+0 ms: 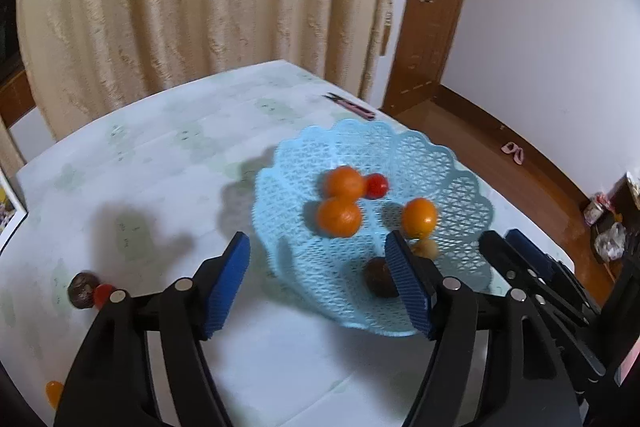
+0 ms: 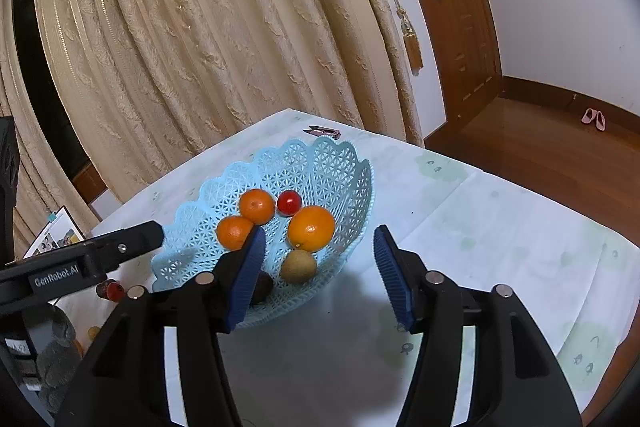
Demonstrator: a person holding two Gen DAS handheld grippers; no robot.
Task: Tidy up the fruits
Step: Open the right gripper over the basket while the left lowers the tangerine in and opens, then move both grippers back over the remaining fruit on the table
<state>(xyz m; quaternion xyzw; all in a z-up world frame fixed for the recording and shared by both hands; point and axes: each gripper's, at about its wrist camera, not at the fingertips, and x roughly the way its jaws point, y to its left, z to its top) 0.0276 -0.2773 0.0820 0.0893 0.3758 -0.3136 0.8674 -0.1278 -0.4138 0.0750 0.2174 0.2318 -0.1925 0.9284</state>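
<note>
Beige curtain (image 2: 200,39) behind table; pink slippers (image 2: 593,117) on wood floor; photo card (image 2: 56,237) at table's left edge.

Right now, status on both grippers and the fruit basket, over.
Left gripper open, empty. Right gripper open, empty, at blue basket near rim. Basket holds three oranges, red fruit, kiwi, dark fruit. Stray fruits left on tablecloth.

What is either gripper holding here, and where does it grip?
Nothing is held. The left gripper and the right gripper are both open and empty near the blue basket.
</note>
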